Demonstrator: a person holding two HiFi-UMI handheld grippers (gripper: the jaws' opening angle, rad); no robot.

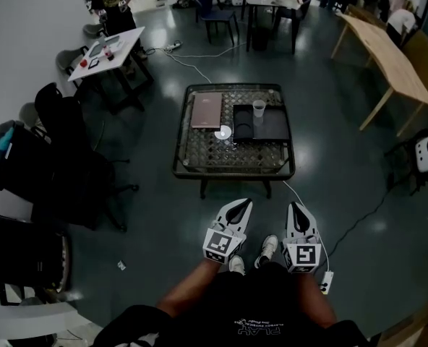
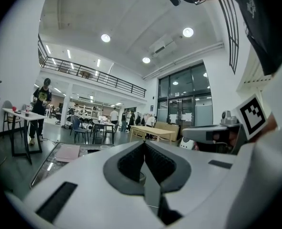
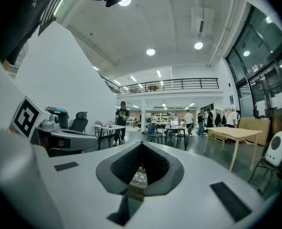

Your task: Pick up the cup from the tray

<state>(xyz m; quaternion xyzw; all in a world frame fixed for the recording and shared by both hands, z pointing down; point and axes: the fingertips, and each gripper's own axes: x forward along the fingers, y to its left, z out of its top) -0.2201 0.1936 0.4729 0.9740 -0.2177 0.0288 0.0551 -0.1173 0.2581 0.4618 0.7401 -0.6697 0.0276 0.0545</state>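
Cup (image 1: 259, 108) upright on black tray (image 1: 275, 129), pink notebook (image 1: 206, 110) beside it, left tool (image 1: 241, 205) and right tool (image 1: 296, 207) closed, empty

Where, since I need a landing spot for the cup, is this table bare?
The front strip of the table is bare side to side, bordered behind by the small white disc, the pinkish book and the black tray. The back half is crowded: book at left, tray at right carrying the clear cup and a dark bowl.

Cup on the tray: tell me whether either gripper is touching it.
No: the cup stands untouched on the tray, while the left gripper and right gripper hang by the person's shoes, short of the table.
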